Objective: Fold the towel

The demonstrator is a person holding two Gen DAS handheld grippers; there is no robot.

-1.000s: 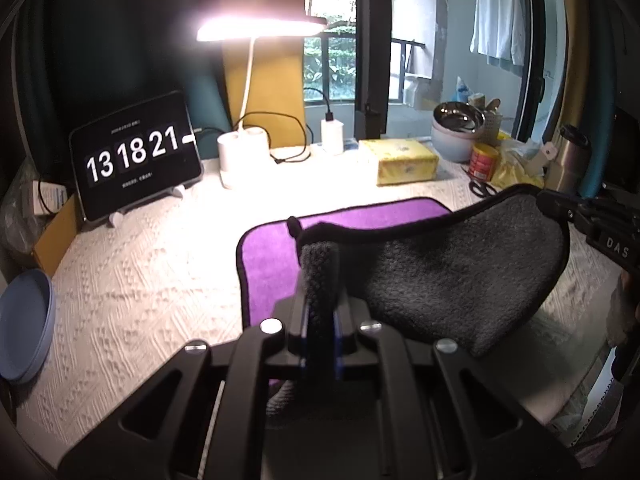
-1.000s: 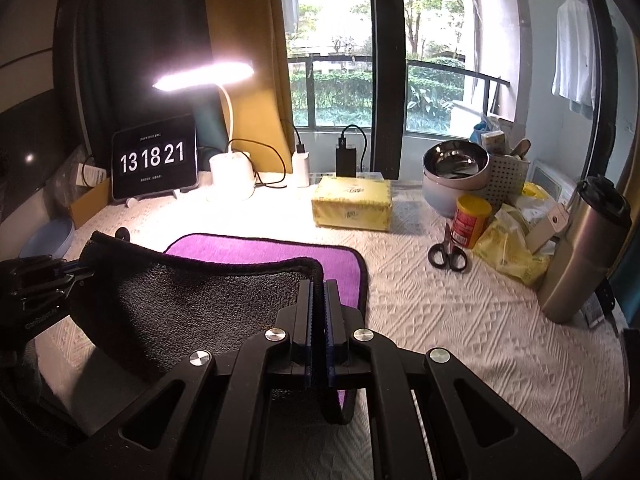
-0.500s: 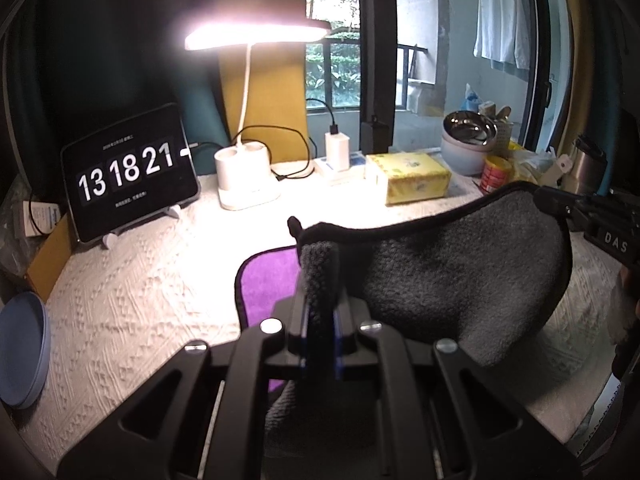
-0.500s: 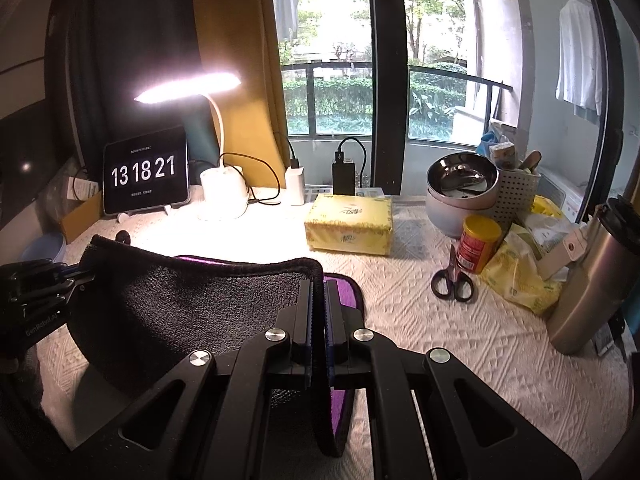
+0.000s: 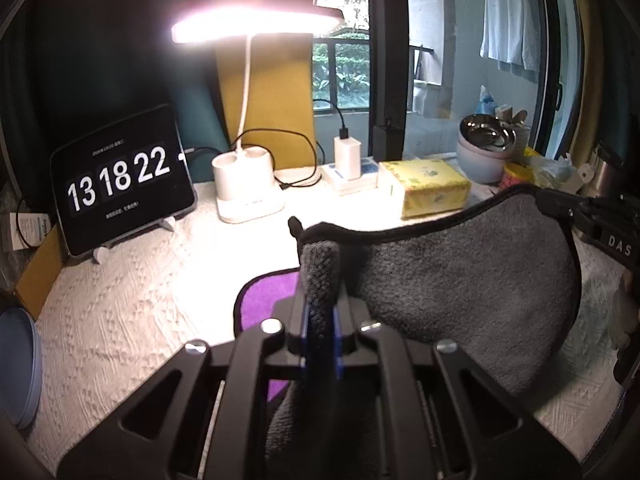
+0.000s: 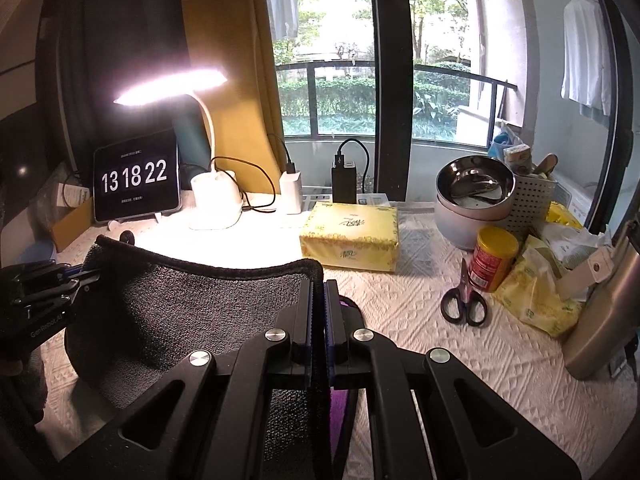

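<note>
The towel [image 5: 460, 280] is grey on one side, purple on the other, with a black hem. My left gripper [image 5: 319, 312] is shut on one near corner and my right gripper [image 6: 319, 304] is shut on the other. The held edge is lifted and hangs stretched between them, grey side facing the cameras [image 6: 200, 312]. A strip of the purple side [image 5: 268, 300] still lies on the white table cloth below. The right gripper shows at the right edge of the left wrist view [image 5: 576, 212]. The left gripper shows at the left edge of the right wrist view [image 6: 86, 276].
Beyond the towel stand a lit desk lamp [image 5: 248, 196], a clock tablet [image 5: 120, 180], a yellow tissue pack [image 6: 350, 236], chargers, stacked bowls [image 6: 474, 200], a red can [image 6: 494, 258], scissors [image 6: 464, 300] and a steel flask [image 6: 604, 312]. A blue plate [image 5: 16, 364] lies at the left.
Both grippers have carried the held towel edge forward towards the lamp and higher. The lifted grey side now covers most of the purple surface. The clock went from 21 to 22.
</note>
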